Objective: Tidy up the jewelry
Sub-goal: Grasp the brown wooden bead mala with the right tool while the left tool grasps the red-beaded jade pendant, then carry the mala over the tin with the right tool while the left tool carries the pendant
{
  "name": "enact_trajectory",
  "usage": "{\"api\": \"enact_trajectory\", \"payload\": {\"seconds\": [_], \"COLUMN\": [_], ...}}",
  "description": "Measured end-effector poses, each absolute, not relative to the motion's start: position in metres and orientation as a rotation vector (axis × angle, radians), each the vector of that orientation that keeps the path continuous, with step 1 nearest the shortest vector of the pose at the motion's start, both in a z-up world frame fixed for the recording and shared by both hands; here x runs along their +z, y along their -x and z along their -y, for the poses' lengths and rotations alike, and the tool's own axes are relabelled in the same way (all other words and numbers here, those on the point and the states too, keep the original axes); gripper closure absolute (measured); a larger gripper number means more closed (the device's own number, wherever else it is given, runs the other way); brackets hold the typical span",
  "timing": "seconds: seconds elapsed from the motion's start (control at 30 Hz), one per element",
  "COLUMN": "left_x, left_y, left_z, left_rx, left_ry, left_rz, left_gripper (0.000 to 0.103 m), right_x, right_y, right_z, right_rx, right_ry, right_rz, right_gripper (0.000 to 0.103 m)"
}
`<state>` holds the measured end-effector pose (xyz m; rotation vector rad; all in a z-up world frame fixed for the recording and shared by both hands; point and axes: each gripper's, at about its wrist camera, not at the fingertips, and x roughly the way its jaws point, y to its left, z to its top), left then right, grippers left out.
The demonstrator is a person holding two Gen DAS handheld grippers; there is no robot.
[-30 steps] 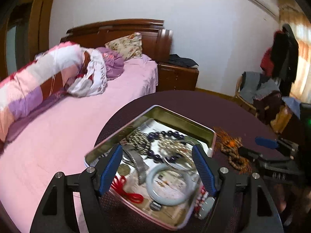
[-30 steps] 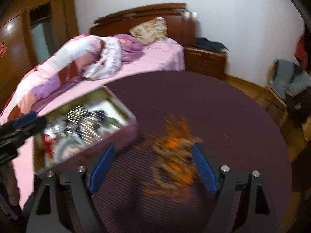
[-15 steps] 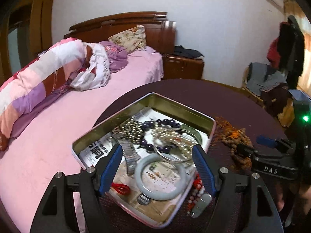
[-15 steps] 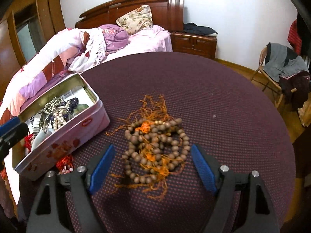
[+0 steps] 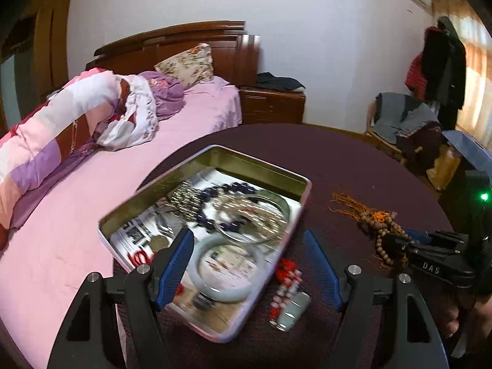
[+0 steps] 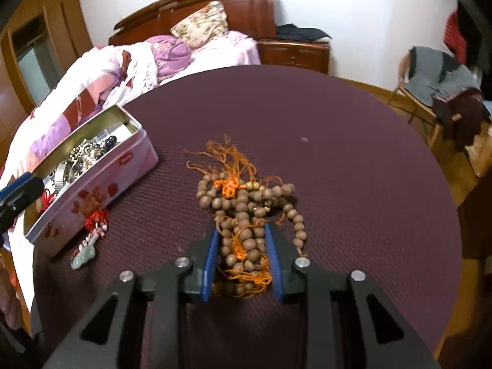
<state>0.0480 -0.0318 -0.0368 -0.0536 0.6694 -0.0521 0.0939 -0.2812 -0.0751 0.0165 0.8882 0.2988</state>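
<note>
Right hand-held gripper (image 6: 241, 255) jaws closing on the wooden bead necklace (image 6: 246, 212), pads either side of the near strands, rest of the heap spilling ahead on the table (image 6: 338, 141); likely grabbing it for the tin. Left hand-held gripper (image 5: 249, 264) wide, empty, above the open tin (image 5: 246, 164). Tin holds a pale bangle (image 5: 229, 269), dark beads, chains. Red bead charm (image 5: 287, 279) lies outside, just right of the tin.
</note>
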Motion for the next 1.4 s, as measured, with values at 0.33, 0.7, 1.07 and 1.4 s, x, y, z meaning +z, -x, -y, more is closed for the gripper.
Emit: {"api": "enact_trajectory", "payload": {"seconds": [0.33,0.7,1.07,1.4], "left_x": [-0.055,-0.088,-0.083,-0.065], "left_y": [-0.038,-0.054,-0.047,-0.046], "left_z": [0.083,0.081,0.087,0.089], "left_rx": [-0.153,-0.113,-0.167,-0.201], "left_ry": [-0.042,-0.041,-0.045,-0.026], "left_rz": [-0.742,-0.898,-0.874,-0.805], "left_gripper": [0.057,0.074,0.099,0.101], "right_x": [-0.079,-0.082,-0.083,-0.083], "right_y": [-0.083,-0.086,-0.084,-0.083], "right_z": [0.285,0.291,0.29,0.291], "right_rx": [0.273,0.297,0.299,0.302], "right_ry": [-0.037,-0.068,-0.068,-0.074], "right_rz": [-0.867,-0.876,-0.878,-0.878], "right_gripper": [0.072,0.071,0.07,0.07]}}
